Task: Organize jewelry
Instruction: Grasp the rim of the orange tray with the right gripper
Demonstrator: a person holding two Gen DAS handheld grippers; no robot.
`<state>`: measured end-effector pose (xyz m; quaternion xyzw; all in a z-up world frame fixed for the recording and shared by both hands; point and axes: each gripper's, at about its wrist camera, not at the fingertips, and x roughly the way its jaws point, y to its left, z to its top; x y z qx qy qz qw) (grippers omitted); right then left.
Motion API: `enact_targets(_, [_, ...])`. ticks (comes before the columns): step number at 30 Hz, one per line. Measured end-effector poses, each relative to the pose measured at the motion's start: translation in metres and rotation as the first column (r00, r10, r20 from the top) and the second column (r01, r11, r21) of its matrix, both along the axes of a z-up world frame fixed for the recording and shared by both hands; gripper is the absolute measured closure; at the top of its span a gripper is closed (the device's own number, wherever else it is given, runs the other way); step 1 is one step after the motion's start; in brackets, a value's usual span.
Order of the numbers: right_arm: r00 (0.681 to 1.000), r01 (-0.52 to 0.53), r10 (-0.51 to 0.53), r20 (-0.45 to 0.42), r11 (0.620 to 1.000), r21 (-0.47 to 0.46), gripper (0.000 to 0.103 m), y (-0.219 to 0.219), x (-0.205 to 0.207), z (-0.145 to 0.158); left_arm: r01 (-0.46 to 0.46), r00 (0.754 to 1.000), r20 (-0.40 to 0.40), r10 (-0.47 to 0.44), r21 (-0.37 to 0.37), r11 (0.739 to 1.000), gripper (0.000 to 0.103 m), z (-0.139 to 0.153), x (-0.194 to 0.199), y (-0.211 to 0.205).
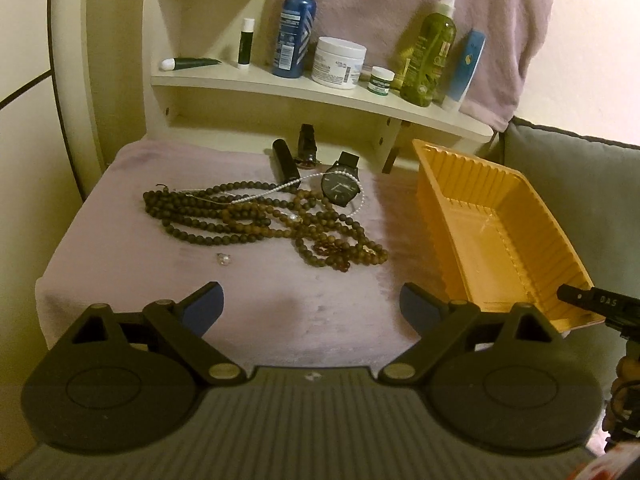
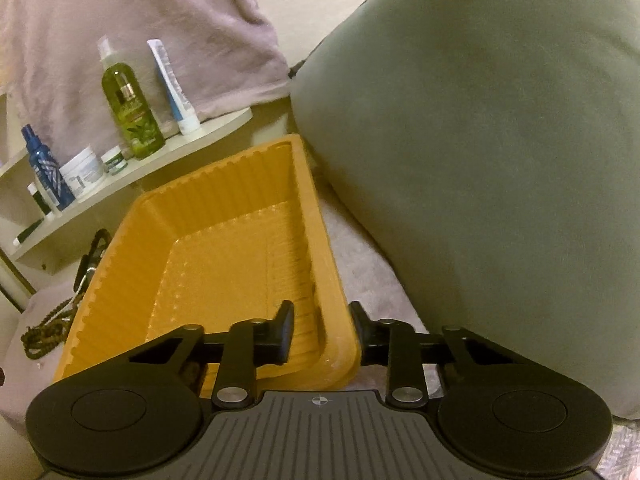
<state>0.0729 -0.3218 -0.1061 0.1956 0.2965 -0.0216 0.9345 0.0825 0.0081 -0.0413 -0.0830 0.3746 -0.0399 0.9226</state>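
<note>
A tangle of brown bead necklaces [image 1: 256,220], a white pearl strand [image 1: 280,188] and a black watch [image 1: 340,186] lie on the lilac cloth. A small pearl piece [image 1: 223,258] lies apart, nearer me. My left gripper [image 1: 310,308] is open and empty, in front of the beads. An orange ribbed tray [image 1: 452,216] stands to the right, empty. In the right wrist view my right gripper [image 2: 322,330] straddles the tray's near right wall [image 2: 332,300], one finger inside, one outside; a gap shows on each side. The beads show at the left edge [image 2: 44,334].
A black tube [image 1: 283,160] and a dark small bottle [image 1: 307,144] stand behind the jewelry. A shelf [image 1: 320,94] above holds bottles, jars and tubes. A grey-green cushion [image 2: 480,180] presses close on the tray's right. A lilac towel [image 1: 400,12] hangs behind.
</note>
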Motion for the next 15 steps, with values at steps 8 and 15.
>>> enact_targets(8, [1.0,-0.014,0.014,-0.016,1.0,0.002,0.085,-0.001,0.006,-0.003,-0.009,1.0,0.0,0.009,0.003,1.0,0.01,-0.001,0.002,0.0])
enact_targets(15, [1.0,-0.01,0.01,-0.024,1.0,-0.002,0.096,0.003,0.01,0.0,-0.034,0.999,0.016,0.034,0.008,0.999,0.01,0.003,0.001,0.01])
